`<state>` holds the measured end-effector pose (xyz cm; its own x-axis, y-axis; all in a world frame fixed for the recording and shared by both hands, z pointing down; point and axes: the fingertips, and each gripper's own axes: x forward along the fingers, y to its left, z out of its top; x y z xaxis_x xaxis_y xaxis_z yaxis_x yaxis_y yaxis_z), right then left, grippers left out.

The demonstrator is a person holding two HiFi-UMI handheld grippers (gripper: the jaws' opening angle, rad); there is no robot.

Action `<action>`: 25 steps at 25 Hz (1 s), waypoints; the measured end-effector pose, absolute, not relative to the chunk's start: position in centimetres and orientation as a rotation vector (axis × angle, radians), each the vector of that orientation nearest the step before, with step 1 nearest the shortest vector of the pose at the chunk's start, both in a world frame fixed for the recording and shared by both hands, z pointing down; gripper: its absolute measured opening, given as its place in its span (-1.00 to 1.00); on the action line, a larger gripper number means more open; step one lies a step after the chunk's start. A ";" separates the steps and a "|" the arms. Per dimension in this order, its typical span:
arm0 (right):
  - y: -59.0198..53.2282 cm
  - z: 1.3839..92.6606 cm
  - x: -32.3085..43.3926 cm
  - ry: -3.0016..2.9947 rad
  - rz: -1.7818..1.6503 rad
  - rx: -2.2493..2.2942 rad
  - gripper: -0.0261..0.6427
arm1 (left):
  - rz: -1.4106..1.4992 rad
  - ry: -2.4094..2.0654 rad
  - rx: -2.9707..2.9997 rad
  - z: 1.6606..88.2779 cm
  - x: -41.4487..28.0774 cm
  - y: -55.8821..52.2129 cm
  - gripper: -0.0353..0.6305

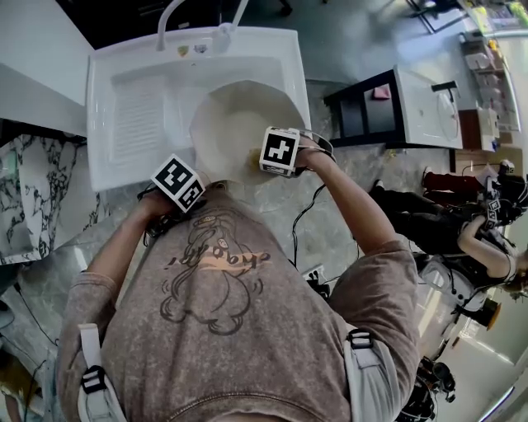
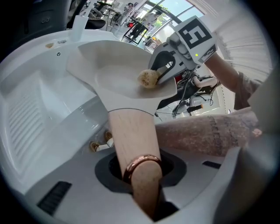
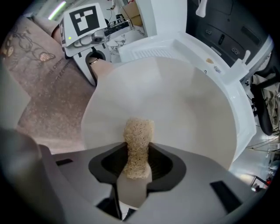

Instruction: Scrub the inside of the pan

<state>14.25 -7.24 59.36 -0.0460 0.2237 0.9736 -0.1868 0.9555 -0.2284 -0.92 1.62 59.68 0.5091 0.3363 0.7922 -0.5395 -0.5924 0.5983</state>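
Observation:
A cream-white pan (image 1: 235, 124) (image 2: 118, 74) (image 3: 175, 105) is held over the white sink (image 1: 140, 107). My left gripper (image 2: 142, 183) (image 1: 177, 183) is shut on the pan's wooden handle (image 2: 131, 140), which has a copper ring (image 2: 141, 162) near its end. My right gripper (image 3: 136, 153) (image 1: 280, 152) is shut on a tan loofah scrubber (image 3: 138, 140) (image 2: 148, 78) (image 1: 254, 158). The scrubber rests against the inside of the pan near its rim on the right gripper's side.
The sink has a ribbed drainboard (image 1: 136, 119) at its left and a tap (image 1: 177, 12) at the back. A marble counter (image 1: 33, 198) lies left. A black-framed table (image 1: 412, 107) and another person (image 1: 487, 239) are to the right.

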 end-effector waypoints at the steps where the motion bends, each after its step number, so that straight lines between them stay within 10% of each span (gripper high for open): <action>1: -7.0 59.4 13.8 -1.599 0.347 -0.034 -0.47 | 1.215 -0.168 1.846 59.7 -0.9 1.7 -0.58; 25: -8.0 61.6 2.6 -1.826 0.382 -0.081 -0.46 | 1.177 -0.122 1.827 60.0 -0.8 2.2 -0.61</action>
<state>2.62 -7.99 61.60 -0.2892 0.2500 0.9240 -0.1410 0.9436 -0.2994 -0.84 2.20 60.01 0.5359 0.3709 0.7585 -0.5183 -0.5646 0.6423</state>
